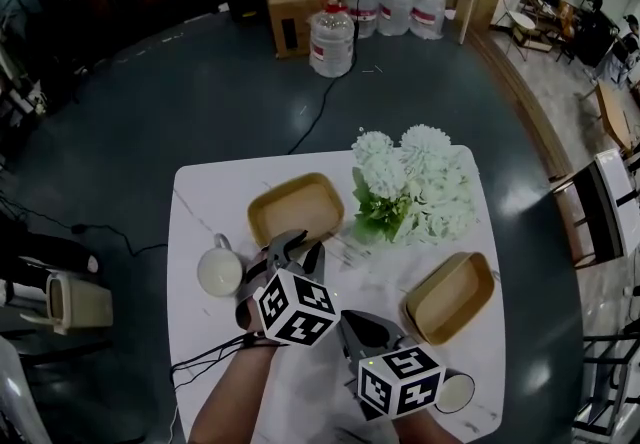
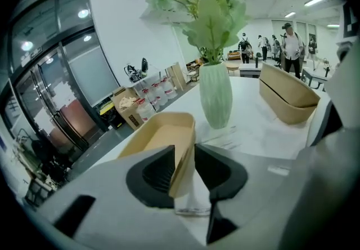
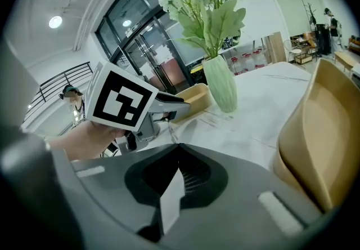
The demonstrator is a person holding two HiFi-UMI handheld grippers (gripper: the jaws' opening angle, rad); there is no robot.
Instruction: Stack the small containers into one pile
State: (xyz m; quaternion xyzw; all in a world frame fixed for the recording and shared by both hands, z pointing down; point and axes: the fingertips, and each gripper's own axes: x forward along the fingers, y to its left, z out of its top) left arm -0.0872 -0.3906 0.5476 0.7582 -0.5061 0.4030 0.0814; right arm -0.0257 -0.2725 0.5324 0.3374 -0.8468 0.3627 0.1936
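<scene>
Two tan oblong containers lie on the white table (image 1: 205, 194). One container (image 1: 296, 207) is left of the vase, the other (image 1: 450, 297) is at the right. My left gripper (image 1: 300, 250) stands open at the near end of the left container (image 2: 160, 130). In the left gripper view (image 2: 184, 167) its jaws straddle that end wall, with a gap on the right side. My right gripper (image 1: 352, 324) hangs shut above bare table, left of the right container (image 3: 320, 130). Nothing sits between its jaws in the right gripper view (image 3: 175, 150).
A pale green vase (image 2: 216, 94) of white flowers (image 1: 415, 182) stands between the containers. A white mug (image 1: 220, 272) sits at the table's left edge, and a white cup (image 1: 455, 392) at the near right corner. Water bottles (image 1: 332, 42) and a cardboard box stand on the floor beyond.
</scene>
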